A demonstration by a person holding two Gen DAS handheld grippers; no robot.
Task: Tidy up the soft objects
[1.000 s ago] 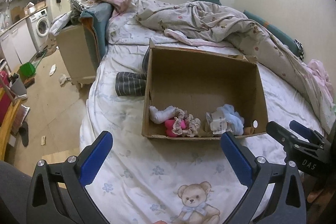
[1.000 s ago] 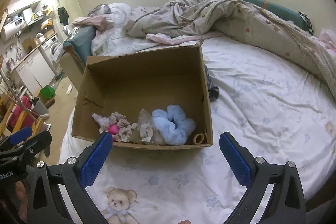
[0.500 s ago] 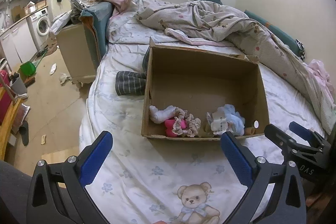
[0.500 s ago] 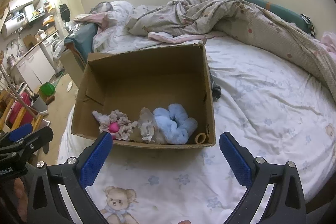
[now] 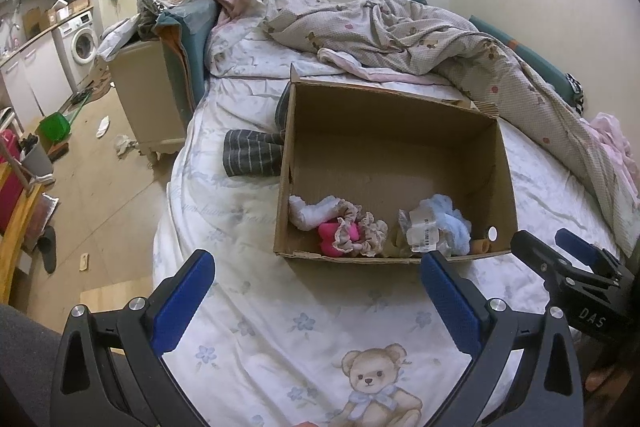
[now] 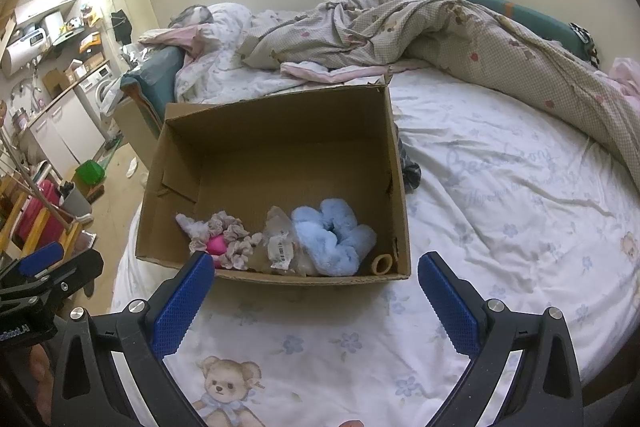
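An open cardboard box point(image 5: 496, 163) point(image 6: 400, 187) stands on the bed. Along its near wall lie a white soft piece point(image 5: 310, 213), a pink item with beige frilly scrunchies point(image 5: 344, 233) point(image 6: 230, 241), a clear tagged packet point(image 5: 420, 233) point(image 6: 280, 243) and a fluffy light-blue scrunchie point(image 5: 454, 223) point(image 6: 330, 237). A small tan tube point(image 6: 382, 263) lies in the near right corner. My left gripper point(image 5: 316, 291) is open and empty, hovering over the sheet in front of the box. My right gripper point(image 6: 316, 287) is open and empty, also just before the box's near wall.
The bed sheet point(image 5: 260, 307) has a teddy bear print point(image 5: 378, 387). A rumpled quilt point(image 5: 400, 31) lies behind the box. A striped dark cloth point(image 5: 252, 153) lies left of the box. A beige cabinet point(image 5: 146, 99) stands by the bed, with cluttered floor point(image 5: 92, 163) further left.
Both grippers have drifted slightly; the box sits a little lower and nearer in the right wrist view. Both stay open and empty. Nothing in the box has moved.
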